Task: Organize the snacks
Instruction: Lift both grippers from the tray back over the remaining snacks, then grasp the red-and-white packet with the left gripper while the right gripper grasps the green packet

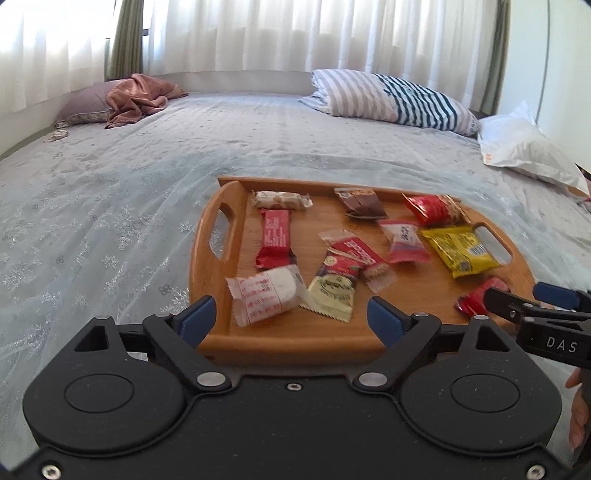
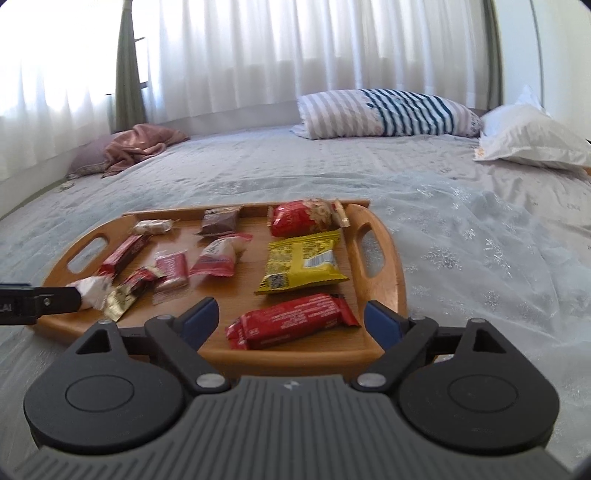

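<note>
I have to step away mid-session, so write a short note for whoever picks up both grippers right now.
Left gripper: open, empty, over the near edge of the wooden tray, facing the white round snack.
Right gripper: open, empty, either side of the long red bar.
All snacks lie scattered on the tray on the bed, including the yellow pack.
Done: no sorting visible.
Left: group them all.

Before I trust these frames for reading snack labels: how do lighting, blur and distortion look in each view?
Left wrist view: backlit curtains blow out, fisheye bends the wooden tray, and the wrapper print is soft. Right wrist view: the window glares white at upper left; the red bar nearest the right hand-held gripper is sharpest, while the far packets blur.
</note>
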Motion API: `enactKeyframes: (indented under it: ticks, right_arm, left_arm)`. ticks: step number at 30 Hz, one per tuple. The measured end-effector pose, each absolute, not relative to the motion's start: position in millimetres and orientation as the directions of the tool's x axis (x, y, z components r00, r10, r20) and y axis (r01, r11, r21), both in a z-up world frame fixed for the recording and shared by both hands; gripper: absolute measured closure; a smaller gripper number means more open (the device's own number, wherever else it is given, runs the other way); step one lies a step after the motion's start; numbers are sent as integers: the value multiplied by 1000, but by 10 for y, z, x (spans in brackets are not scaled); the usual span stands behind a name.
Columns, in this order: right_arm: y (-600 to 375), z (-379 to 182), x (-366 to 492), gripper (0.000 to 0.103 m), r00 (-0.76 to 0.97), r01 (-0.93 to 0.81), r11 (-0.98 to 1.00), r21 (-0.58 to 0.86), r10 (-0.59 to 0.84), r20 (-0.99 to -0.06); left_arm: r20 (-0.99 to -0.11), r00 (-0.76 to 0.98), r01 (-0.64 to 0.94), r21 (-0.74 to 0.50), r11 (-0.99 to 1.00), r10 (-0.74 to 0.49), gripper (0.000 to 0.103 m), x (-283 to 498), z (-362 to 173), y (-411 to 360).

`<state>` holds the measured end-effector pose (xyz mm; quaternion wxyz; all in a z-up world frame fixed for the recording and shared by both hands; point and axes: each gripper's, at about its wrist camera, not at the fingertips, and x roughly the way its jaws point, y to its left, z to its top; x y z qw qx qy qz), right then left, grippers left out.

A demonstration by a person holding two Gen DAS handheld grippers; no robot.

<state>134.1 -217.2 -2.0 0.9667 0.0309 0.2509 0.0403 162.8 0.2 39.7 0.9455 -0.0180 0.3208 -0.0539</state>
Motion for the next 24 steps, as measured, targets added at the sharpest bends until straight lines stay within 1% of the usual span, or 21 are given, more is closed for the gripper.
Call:
enactKeyframes:
  ticks: [1, 3, 8, 12, 15, 19, 20, 23, 24]
  right_arm:
    - [-2154, -22, 1303, 3, 868, -104, 992, 77, 129, -480]
    - [-2120, -33, 1223, 1, 859, -188, 979, 75, 201, -472]
    - [-1998, -50, 1022, 0, 825, -342, 939, 38, 320, -466]
    - [-1886, -87, 866, 0, 772, -457, 889, 14, 404, -491]
    - [-1804, -130, 799, 0, 742, -504, 864, -4, 431, -513]
    - [-1708, -183, 755, 0, 739, -514, 857, -39, 419, -527]
    - [-1688, -190, 754, 0, 737, -515, 856, -43, 418, -531]
    - [-1648, -201, 739, 2, 729, -527, 849, -37, 429, -534]
    - [-1641, -206, 731, 3, 726, -531, 847, -32, 435, -532]
  left_arm:
    - [-608, 784, 102, -68, 992, -122, 14, 1586, 397, -8]
    - [-617, 774, 124, -71, 990, -141, 14, 1516, 398, -38]
    - [-654, 734, 157, -97, 983, -182, 13, 1396, 381, -82]
    - [-674, 707, 178, -122, 976, -213, 13, 1346, 357, -99]
    - [-689, 685, 196, -138, 971, -236, 13, 1324, 340, -129]
    - [-708, 647, 241, -165, 957, -284, 14, 1333, 308, -217]
    - [-712, 638, 248, -169, 954, -292, 15, 1339, 296, -243]
    - [-728, 612, 261, -184, 948, -310, 26, 1365, 254, -307]
    - [-730, 606, 262, -193, 945, -317, 27, 1374, 244, -319]
